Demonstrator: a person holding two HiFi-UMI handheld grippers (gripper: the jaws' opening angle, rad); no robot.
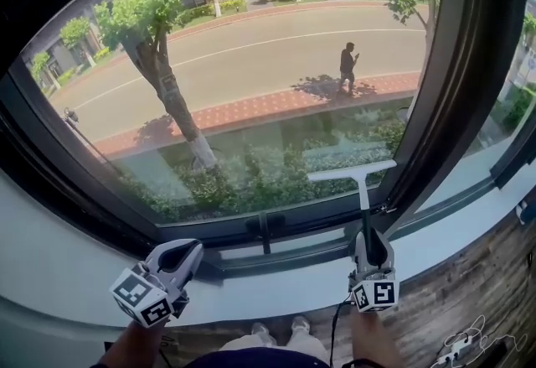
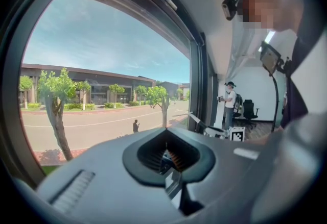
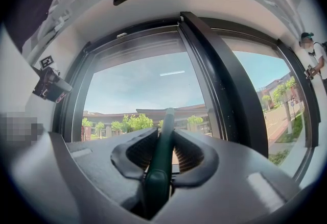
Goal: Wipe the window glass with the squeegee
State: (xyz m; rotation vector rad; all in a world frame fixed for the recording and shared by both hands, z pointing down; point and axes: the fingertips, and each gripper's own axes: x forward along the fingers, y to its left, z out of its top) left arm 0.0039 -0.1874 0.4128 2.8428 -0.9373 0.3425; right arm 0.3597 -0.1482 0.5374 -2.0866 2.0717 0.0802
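Note:
The squeegee has a white blade held level against the lower right of the window glass, with its dark green handle running down into my right gripper. In the right gripper view the jaws are shut on the squeegee handle, which points up at the pane. My left gripper hovers over the white sill at the lower left, away from the glass. Its jaws meet at the tip with nothing between them. In the left gripper view the squeegee shows far right by the frame.
A thick dark window frame post stands just right of the squeegee, with a second pane beyond it. A black latch sits on the bottom frame at the centre. Wooden flooring and a cable lie at the lower right.

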